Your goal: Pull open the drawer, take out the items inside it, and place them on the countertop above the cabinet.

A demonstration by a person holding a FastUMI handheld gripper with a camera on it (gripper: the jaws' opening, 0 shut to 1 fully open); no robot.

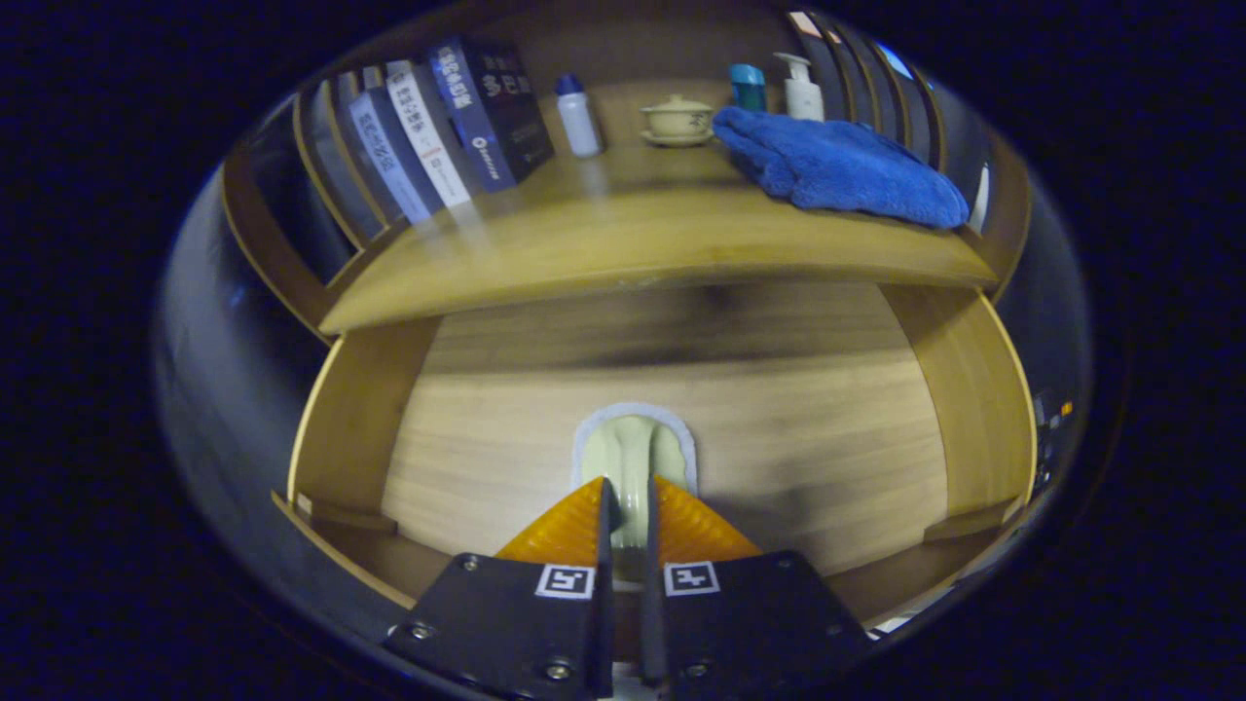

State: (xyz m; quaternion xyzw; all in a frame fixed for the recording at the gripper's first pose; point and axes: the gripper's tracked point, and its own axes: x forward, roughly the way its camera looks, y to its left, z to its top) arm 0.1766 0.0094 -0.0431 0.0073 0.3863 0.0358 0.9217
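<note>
The wooden drawer front (545,428) stands straight ahead, under the countertop (623,243) of the cabinet. A pale cream handle (633,450) on a white pad is stuck to the middle of the drawer front. My gripper (628,506) has its two orange fingers (569,526) closed on that handle, one on each side of its vertical bar. The inside of the drawer is hidden, and I cannot tell how far out it stands.
On the countertop lie a blue towel (837,170) at the right, a lidded cream teacup on a saucer (677,119), a white bottle with a blue cap (578,117), a pump bottle (803,88), a teal container (748,86) and several leaning books (438,127). Wooden side panels (969,399) flank the drawer.
</note>
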